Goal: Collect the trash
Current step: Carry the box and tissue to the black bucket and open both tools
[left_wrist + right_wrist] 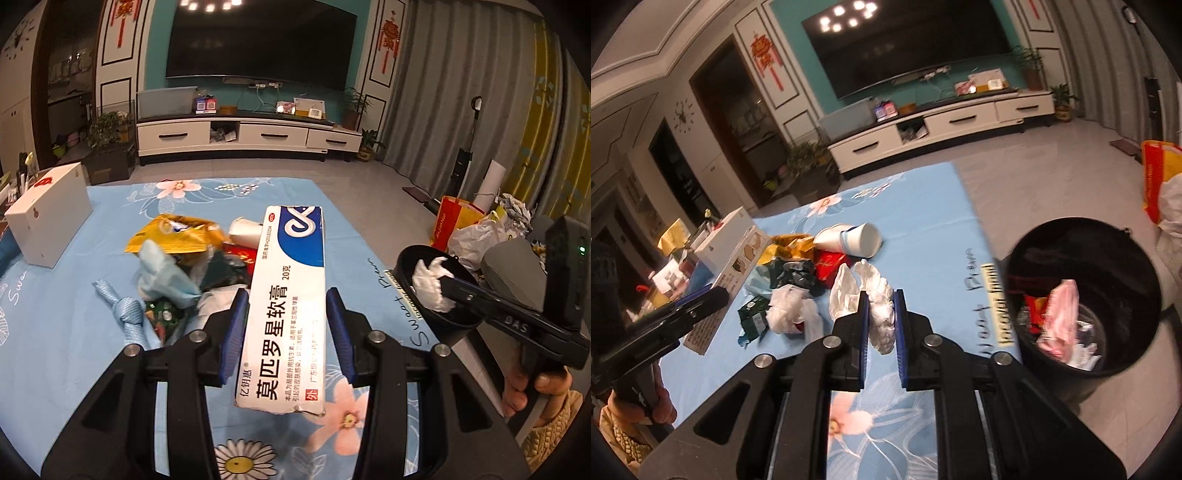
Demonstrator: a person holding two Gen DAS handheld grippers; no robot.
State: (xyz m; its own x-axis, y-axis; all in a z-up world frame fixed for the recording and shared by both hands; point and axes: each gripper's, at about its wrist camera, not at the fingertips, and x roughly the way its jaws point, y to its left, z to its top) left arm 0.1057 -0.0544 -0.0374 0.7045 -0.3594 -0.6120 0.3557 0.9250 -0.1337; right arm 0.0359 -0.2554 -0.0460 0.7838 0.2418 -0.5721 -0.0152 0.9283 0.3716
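Blue floral cloth (62, 332) over the surface, dark television (258, 40) on the teal wall behind, white cabinet (243, 136) beneath it.

Left gripper (284, 332): jaws partly open and clamped on one long white-and-blue ointment box (288, 295), held lengthwise between the blue pads, far end reaching past them toward frame centre, near end sticking back toward the lens. Box off the cloth, above the litter.

Right gripper (881, 325): jaws nearly closed, pinching one crumpled white tissue wad (881, 306), upper end poking out beyond the pads, lower end hanging between them. In the left wrist view the same wad (432, 284) over the rim of one black bin (454, 321) at frame right.

Bin (1137, 266) at right of the right wrist view, beside the cloth's edge, holding pink, red and white scraps.

Remaining litter heaped mid-cloth: one paper cup (857, 240) on its side, one yellow wrapper (173, 232), one red packet (829, 269), one pale blue wad (162, 273), one knotted blue strap (127, 314), one white plastic bag (786, 310). One white box (48, 214) at left edge.
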